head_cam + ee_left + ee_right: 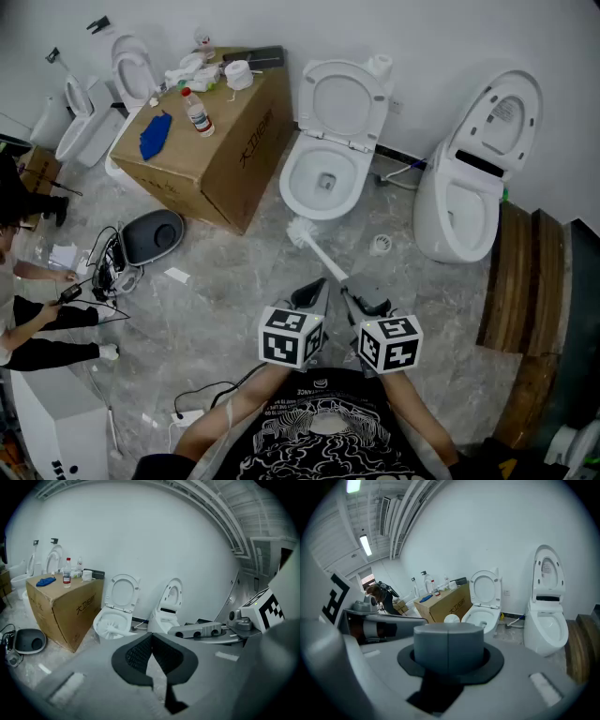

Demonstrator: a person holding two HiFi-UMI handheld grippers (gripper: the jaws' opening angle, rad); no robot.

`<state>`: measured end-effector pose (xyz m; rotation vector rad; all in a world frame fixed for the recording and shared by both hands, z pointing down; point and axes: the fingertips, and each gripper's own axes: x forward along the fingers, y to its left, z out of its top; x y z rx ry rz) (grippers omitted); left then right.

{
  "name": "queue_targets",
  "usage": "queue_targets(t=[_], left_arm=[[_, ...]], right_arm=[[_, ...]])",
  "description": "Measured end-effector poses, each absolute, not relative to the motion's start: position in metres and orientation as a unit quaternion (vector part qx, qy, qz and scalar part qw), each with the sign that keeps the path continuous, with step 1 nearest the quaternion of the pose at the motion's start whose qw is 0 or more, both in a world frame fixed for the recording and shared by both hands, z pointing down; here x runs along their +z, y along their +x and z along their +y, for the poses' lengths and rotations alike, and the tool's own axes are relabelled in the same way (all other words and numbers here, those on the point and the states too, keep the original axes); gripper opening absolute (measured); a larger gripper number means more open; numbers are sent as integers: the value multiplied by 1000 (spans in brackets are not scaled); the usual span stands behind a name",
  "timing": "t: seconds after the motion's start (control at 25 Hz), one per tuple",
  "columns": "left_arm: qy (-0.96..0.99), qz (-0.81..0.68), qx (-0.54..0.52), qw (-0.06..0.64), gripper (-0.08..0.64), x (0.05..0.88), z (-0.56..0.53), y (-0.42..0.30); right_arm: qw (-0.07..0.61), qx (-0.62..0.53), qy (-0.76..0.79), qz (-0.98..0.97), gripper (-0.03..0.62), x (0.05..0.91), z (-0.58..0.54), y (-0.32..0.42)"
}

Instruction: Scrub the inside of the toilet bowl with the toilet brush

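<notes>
A white toilet [326, 178] stands open by the far wall, lid up; it also shows in the left gripper view [115, 618] and the right gripper view [483, 615]. My right gripper [354, 298] is shut on the grey handle of the toilet brush [319, 251], which fills its jaws [448, 648]. The white brush head [302, 232] hangs in front of the bowl's near rim, outside the bowl. My left gripper [317, 292] sits beside the right one, shut, with its pads [140, 653] meeting on nothing.
A cardboard box [211, 141] with bottles and a blue cloth stands left of the toilet. A second open toilet [469, 192] is at the right, with wooden planks [525, 281] beyond. A black round device [153, 234], cables and a seated person [37, 319] are at the left.
</notes>
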<state>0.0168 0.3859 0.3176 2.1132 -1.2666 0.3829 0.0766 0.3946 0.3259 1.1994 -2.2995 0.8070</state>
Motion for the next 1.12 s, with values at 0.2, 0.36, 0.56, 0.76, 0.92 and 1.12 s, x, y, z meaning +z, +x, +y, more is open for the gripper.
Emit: queue_targets(t=[0.2,0.36,0.56,0.76,0.92,1.12], left_arm=[[808,-473,147,318,-8,318,393,6],[813,-467,142,318,-7,318,393,-1],[815,-465,130,322,-6,317,393,-9],[811,-467,122,331,-6,321,389,-14],[806,-470,123,337,-6,329,382,-12],[799,-475,136,343,-5,338,360,-11]], right_arm=[[206,291,438,-825,150,323,400,62],[202,292,444,-823,150,321,401,54],[205,289,448,-821,150,318,401,45],[207,290,447,-820,150,319,397,41],[206,299,445,-818,150,328,389,45],[213,306,429,-823,150,338,361,43]])
